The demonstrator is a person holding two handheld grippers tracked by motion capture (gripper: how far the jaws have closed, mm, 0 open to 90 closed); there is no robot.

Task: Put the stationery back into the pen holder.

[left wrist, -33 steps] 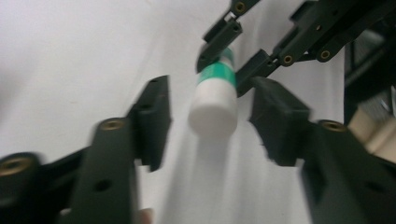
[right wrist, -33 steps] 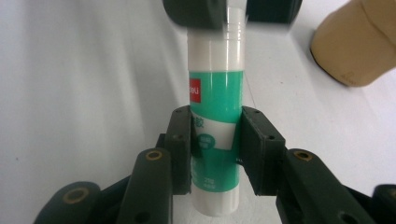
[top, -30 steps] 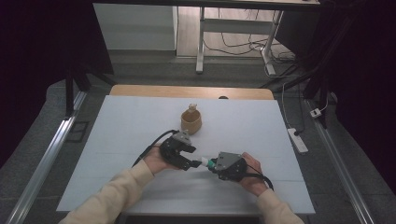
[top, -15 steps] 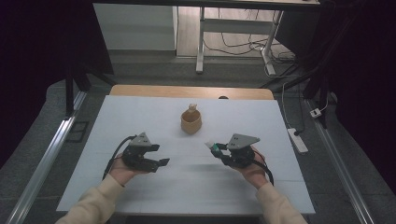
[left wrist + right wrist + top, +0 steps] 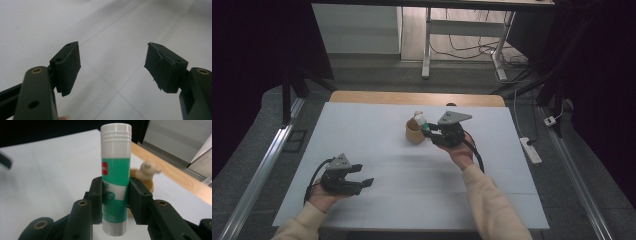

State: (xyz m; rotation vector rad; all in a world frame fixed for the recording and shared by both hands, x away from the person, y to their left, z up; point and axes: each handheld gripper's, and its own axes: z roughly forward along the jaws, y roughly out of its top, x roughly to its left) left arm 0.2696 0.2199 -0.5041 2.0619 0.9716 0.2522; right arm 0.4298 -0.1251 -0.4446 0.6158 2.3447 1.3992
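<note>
White table top (image 5: 377, 130) in a dim room, with grey floor around it and metal desk legs and cables behind.

From the high view: left gripper (image 5: 364, 175) low over the near left part of the table, held in a hand with a cream sleeve, jaws apart and just opening wider, with nothing between them. Right gripper (image 5: 430, 131) farther back, near the middle of the table, clamped on a green and white glue stick with a white cap (image 5: 421, 122). Glue stick upright, its cap at the top, seen right at the edge of a round tan wooden holder (image 5: 413, 135). Cannot tell from here whether stick and holder touch. Both grippers well apart from each other.

From the left gripper view: left gripper (image 5: 112, 65) pointing down at bare white table, with thin seam lines crossing the surface. Black pads (image 5: 67, 65) standing wide, and only table between them.

From the right gripper view: right gripper (image 5: 116, 195) pressing from both sides on the lower half of the glue stick (image 5: 116, 170). Red label on the green band, white ridged cap above, grey base below the jaws. Wooden holder (image 5: 146, 178) behind the stick and a little to the right, blurred, with a pale small figure on top. Wooden table edge farther back.
</note>
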